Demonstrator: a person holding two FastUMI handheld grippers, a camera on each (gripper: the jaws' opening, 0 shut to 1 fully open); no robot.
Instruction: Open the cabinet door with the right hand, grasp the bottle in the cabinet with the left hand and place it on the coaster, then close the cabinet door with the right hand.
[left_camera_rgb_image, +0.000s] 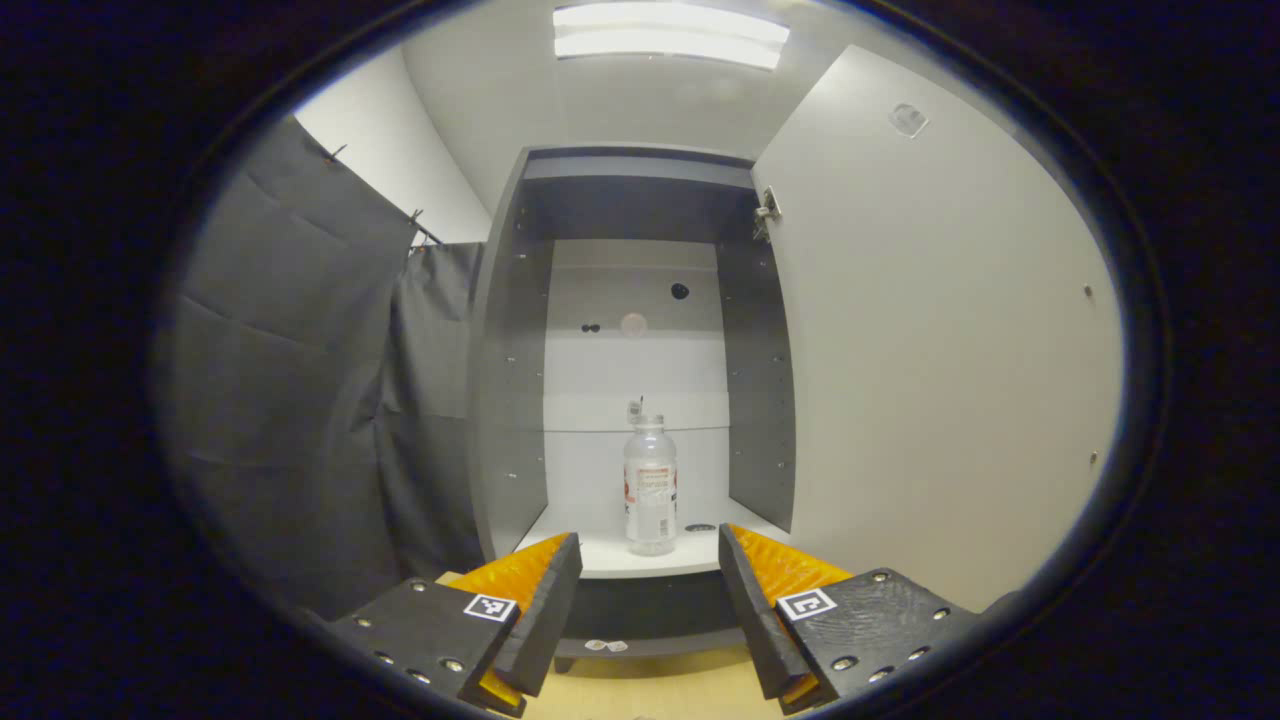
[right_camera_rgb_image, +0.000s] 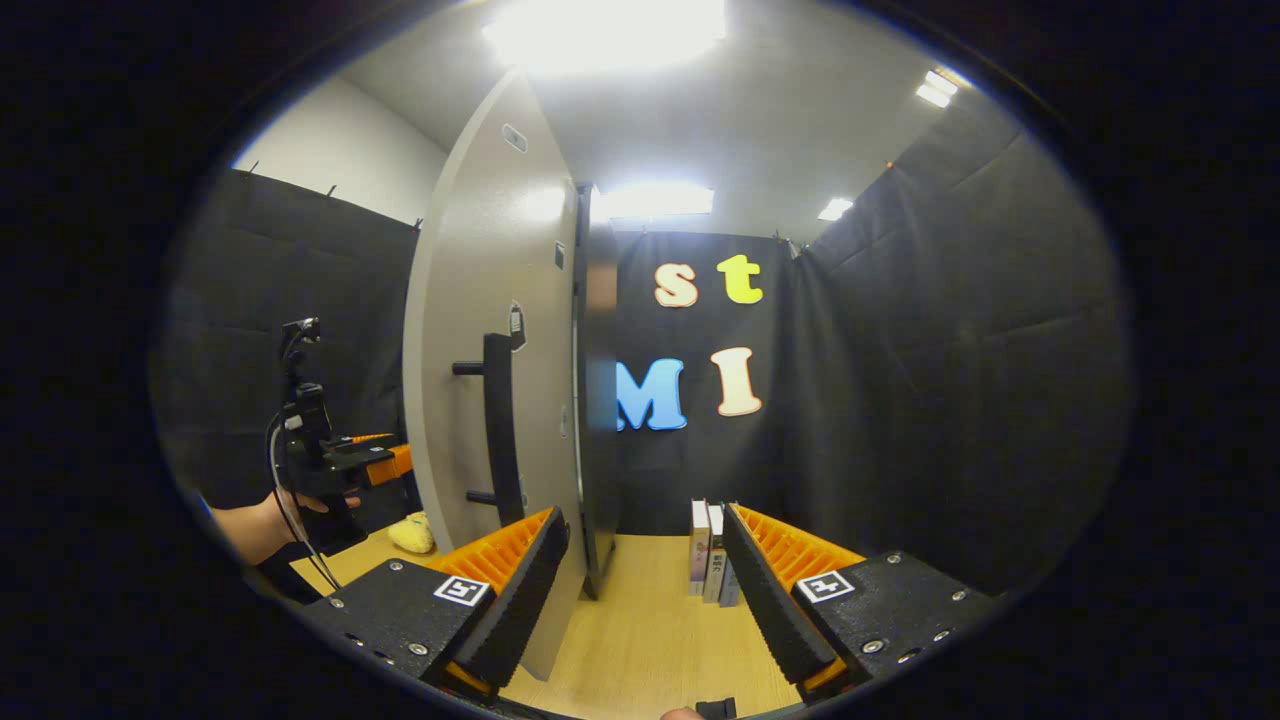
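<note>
Door's wide open, so the grab is next. The left tongs (left_camera_rgb_image: 648, 600) are spread apart and empty, and the bottle (left_camera_rgb_image: 650, 485) stands upright on the cabinet shelf (left_camera_rgb_image: 600, 560) dead ahead, right between the fingers' line of sight but well beyond the tips. It's clear, tall and light-looking, so one finger clipping it on the way in probably tips it. The cabinet door (left_camera_rgb_image: 940, 350) hangs close on the right side of the left tongs too. The right tongs (right_camera_rgb_image: 640, 590) are apart, holding nothing, with the door handle (right_camera_rgb_image: 497, 425) just off their left finger.
</note>
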